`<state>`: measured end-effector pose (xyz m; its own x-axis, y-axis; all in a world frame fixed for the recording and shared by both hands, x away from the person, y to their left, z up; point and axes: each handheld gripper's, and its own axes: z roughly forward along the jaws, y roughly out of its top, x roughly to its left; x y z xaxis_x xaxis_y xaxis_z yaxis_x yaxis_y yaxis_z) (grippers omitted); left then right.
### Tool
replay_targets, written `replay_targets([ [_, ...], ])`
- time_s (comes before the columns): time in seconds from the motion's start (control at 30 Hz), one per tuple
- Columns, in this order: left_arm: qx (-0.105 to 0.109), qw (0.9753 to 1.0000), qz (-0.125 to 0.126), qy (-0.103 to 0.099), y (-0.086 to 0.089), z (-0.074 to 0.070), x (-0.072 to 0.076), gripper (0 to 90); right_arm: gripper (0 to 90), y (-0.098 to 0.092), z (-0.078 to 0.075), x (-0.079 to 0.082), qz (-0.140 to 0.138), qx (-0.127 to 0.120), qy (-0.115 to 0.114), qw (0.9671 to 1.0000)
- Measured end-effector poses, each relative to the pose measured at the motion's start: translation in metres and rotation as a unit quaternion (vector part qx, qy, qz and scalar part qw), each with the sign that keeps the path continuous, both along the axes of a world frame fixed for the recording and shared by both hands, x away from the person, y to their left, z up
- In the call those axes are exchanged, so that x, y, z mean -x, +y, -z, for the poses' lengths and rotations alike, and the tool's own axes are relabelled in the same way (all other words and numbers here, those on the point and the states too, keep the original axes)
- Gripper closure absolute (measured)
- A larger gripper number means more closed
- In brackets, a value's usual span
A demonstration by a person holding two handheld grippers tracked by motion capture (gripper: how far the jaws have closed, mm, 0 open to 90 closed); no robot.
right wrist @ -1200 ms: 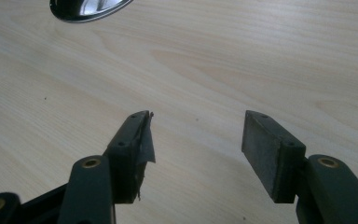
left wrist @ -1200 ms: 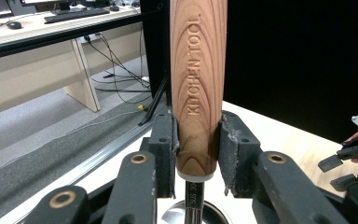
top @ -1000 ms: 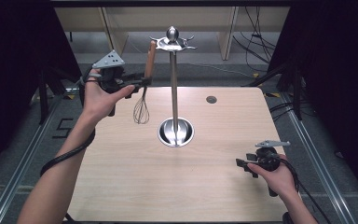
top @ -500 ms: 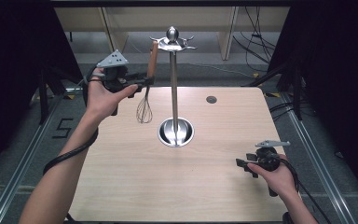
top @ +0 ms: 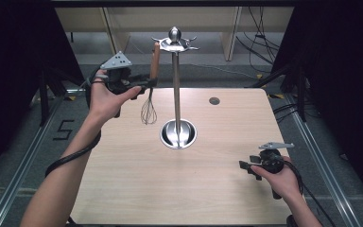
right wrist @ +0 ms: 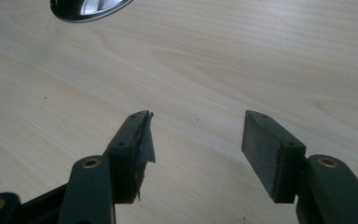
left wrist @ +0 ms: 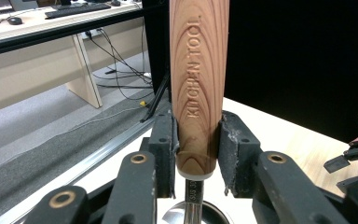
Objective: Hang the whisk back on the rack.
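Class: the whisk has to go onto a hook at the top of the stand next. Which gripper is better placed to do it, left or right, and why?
Left. The left gripper is clamped on the whisk by its wooden handle, raised beside the stand near the top hooks. The right gripper is open, low near the table's front right corner.

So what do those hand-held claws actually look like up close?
Each one is a black tool with a pistol-style grip. The left claw and right claw both carry a grey three-cornered plate dotted with small holes on top. Each has two black jaws lined with flat dark pads, joined to arms by brass-coloured pivot rivets. A black cable trails from each. The person's forearms are bare, no sleeves.
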<state>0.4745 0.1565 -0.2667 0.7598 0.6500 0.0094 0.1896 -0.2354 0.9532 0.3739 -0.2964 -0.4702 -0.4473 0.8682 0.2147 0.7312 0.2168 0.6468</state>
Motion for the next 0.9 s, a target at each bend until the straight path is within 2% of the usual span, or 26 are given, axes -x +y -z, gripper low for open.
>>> replay_targets([
  [0.37,-0.004,1.0000,-0.003,0.004,-0.0020,0.0041,-0.0005,68.1,42.9,-0.0006,0.0001,-0.0004,-0.003,0.003,-0.004,1.0000],
  [0.4,-0.005,1.0000,-0.004,0.004,-0.0017,0.0045,-0.0005,68.1,42.9,0.0031,-0.0015,0.0028,0.015,-0.011,0.018,0.9997],
  [0.5,-0.002,1.0000,-0.005,0.005,-0.0016,0.0056,-0.0003,67.9,42.9,0.0012,-0.0006,0.0011,0.006,-0.004,0.006,1.0000],
  [0.67,0.004,1.0000,-0.008,0.003,-0.0008,0.0048,0.0005,67.1,42.9,0.0016,-0.0006,0.0014,0.008,-0.004,0.006,0.9999],
  [0.9,0.011,0.9997,-0.023,-0.004,0.0044,0.0034,0.0068,52.7,42.9,0.0015,-0.0011,0.0016,0.010,-0.005,0.009,0.9999],
])
